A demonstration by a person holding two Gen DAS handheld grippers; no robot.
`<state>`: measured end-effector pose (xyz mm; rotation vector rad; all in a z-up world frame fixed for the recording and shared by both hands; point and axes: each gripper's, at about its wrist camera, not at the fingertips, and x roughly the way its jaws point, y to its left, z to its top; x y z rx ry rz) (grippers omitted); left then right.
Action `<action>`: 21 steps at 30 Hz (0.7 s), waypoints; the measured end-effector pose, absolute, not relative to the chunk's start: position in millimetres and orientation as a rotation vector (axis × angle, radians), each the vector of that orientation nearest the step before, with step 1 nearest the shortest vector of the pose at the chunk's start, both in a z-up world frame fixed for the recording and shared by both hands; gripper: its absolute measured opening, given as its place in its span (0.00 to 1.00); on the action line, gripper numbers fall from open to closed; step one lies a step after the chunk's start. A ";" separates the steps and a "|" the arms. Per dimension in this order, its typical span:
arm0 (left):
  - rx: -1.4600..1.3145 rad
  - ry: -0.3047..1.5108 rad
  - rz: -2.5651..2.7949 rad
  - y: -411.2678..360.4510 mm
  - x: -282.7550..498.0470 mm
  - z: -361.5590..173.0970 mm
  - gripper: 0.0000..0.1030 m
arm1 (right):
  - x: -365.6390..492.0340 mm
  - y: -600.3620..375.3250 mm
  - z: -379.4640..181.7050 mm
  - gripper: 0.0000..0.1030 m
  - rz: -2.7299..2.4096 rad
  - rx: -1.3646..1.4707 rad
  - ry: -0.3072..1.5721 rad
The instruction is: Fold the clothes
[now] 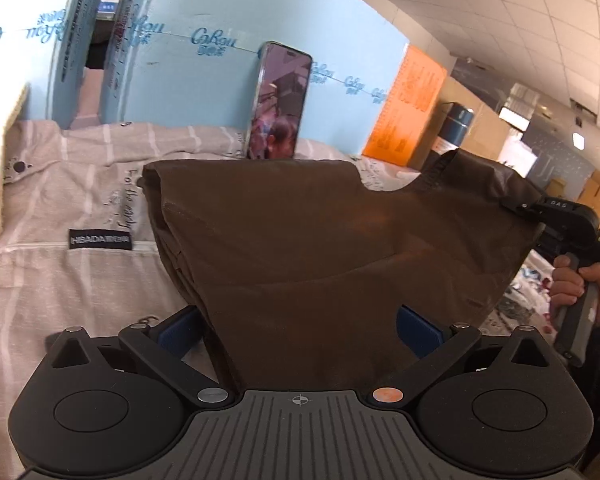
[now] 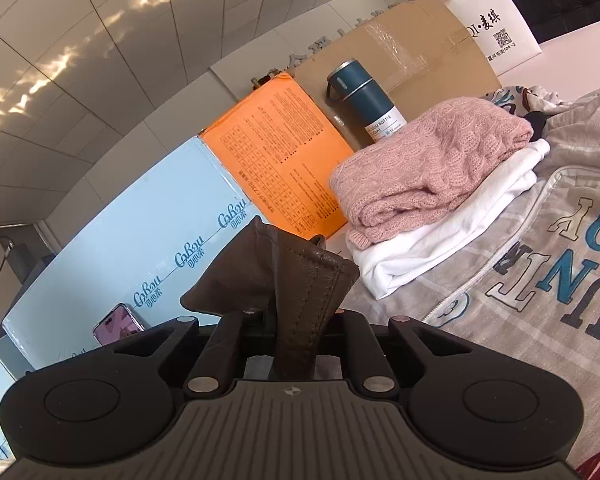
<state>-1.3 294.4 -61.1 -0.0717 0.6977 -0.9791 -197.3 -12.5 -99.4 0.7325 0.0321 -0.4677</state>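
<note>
Brown garment (image 1: 320,248) is held off the bed (image 1: 80,280), stretched between both grippers. Left gripper (image 1: 300,332): blue pads (image 1: 176,334) stand wide apart, cloth draped across the gap and over the body; fingertips hidden under the fabric, so whether anything is pinched cannot be told. Right gripper (image 2: 300,320): jaws drawn close together on a stitched hem of the garment (image 2: 300,288), fabric bunched upward between them; tips hidden by the cloth. In the left view the right gripper (image 1: 536,208) clamps the garment's far corner, the person's hand (image 1: 576,284) on its handle, partly cut off at the frame edge. Phone (image 1: 278,100) leans upright against the blue box (image 1: 204,80) behind the garment, its lower end hidden. Folded pink sweater (image 2: 428,168) sits on folded white cloth (image 2: 440,236) on the bed, beside the orange box (image 2: 276,152). Bottle (image 2: 364,100) stands behind the sweater, base hidden. Grey printed bedding; its print is only partly legible.
</note>
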 end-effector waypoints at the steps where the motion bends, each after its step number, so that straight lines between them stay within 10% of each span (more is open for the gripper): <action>1: -0.080 0.701 -1.020 292.9 -3.5 -61.2 1.00 | -204.1 -13.8 -95.1 0.09 -0.483 0.724 0.023; 21: -0.074 0.601 -0.872 298.6 -3.2 -56.5 1.00 | -176.6 102.4 -12.2 0.12 -0.279 0.071 0.072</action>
